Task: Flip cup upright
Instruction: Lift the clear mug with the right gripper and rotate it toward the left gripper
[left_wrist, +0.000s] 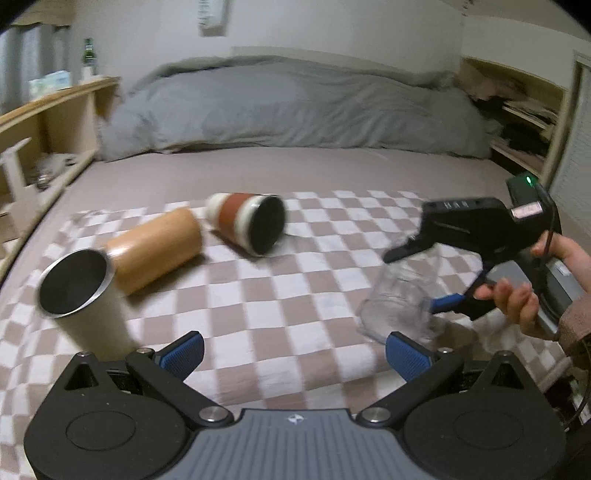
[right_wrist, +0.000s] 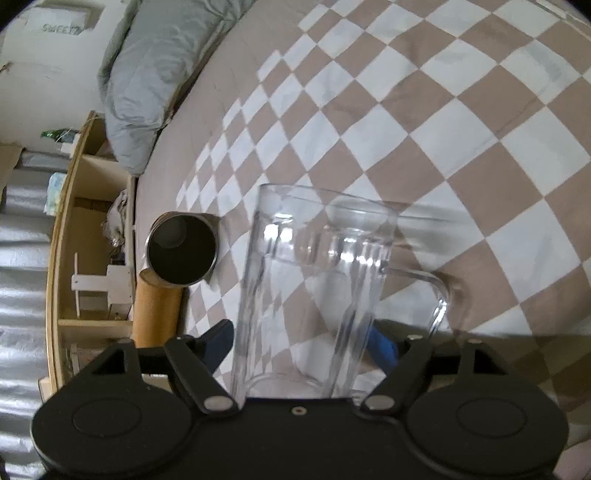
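Right tool (right_wrist: 301, 341) is clamped on the clear glass mug (right_wrist: 314, 280), tilted above the checked blanket (right_wrist: 461, 122), while the left tool (left_wrist: 293, 354) stands apart and empty. Farther off lie a steel cup (left_wrist: 79, 291), a wooden cup (left_wrist: 155, 251) and a banded cup (left_wrist: 247, 221).

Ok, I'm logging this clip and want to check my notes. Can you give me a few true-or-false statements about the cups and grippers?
1. The right gripper is shut on the clear glass mug. True.
2. The left gripper holds the steel tumbler. False: it is open and holds nothing.
3. The bamboo cup lies on its side. True.
4. The red-banded cup stands upright. False: it lies on its side on the checkered blanket.
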